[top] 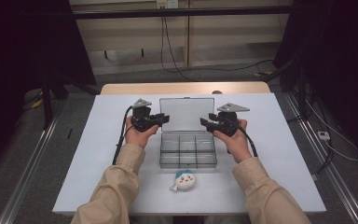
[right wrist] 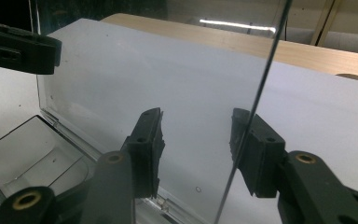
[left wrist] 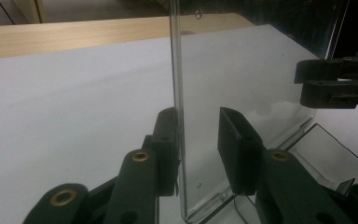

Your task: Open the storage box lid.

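White tabletop (top: 98, 154) carries my clear plastic compartment box (top: 188, 151), lid (top: 187, 113) upright; left gripper (left wrist: 198, 140) and right gripper (right wrist: 196, 140) straddle its side edges, jaws spread.

The high view is dim and a little soft, its upper corners nearly black, while the white bench (top: 98, 154) is evenly lit from above with only faint shadows under the forearms. In the left gripper view, the near fingers (left wrist: 235, 149) are dark and slightly blurred, and the clear lid (left wrist: 242, 84) carries pale glare. In the right gripper view, a bright streak of reflected light (right wrist: 237, 25) crosses the upper middle of the frame.
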